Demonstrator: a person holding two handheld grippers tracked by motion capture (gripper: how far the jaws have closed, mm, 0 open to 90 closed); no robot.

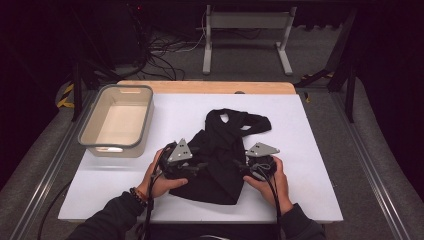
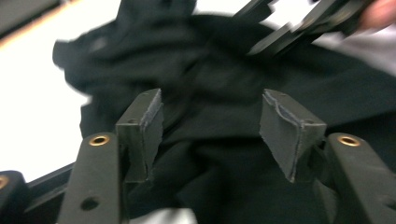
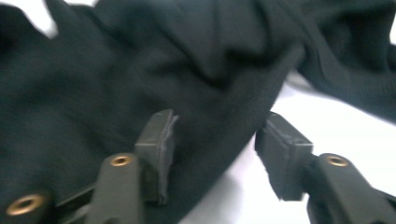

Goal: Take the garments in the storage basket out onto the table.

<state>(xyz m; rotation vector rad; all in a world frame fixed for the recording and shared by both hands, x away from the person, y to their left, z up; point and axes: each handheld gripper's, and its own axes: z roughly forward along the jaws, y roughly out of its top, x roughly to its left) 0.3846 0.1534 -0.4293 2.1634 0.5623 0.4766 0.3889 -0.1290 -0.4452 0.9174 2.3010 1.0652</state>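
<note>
A black garment (image 1: 220,150) lies crumpled in the middle of the white table top (image 1: 310,200). My left gripper (image 1: 197,167) is at the cloth's left side and my right gripper (image 1: 239,166) at its right side, both held low. In the left gripper view the left gripper (image 2: 210,130) stands open over the black cloth (image 2: 224,93), its pads (image 2: 144,130) clear of it. The right gripper (image 3: 215,154) is open too, straddling the edge of the cloth (image 3: 140,70), and its pads (image 3: 161,149) do not press on it. The other gripper's jaws show at the top right of the left gripper view.
A shallow grey-rimmed bin (image 1: 117,120) stands on the table's left side. A wooden strip (image 1: 205,87) runs along the far edge. Beyond it are a white table frame (image 1: 247,35) and cables on the floor.
</note>
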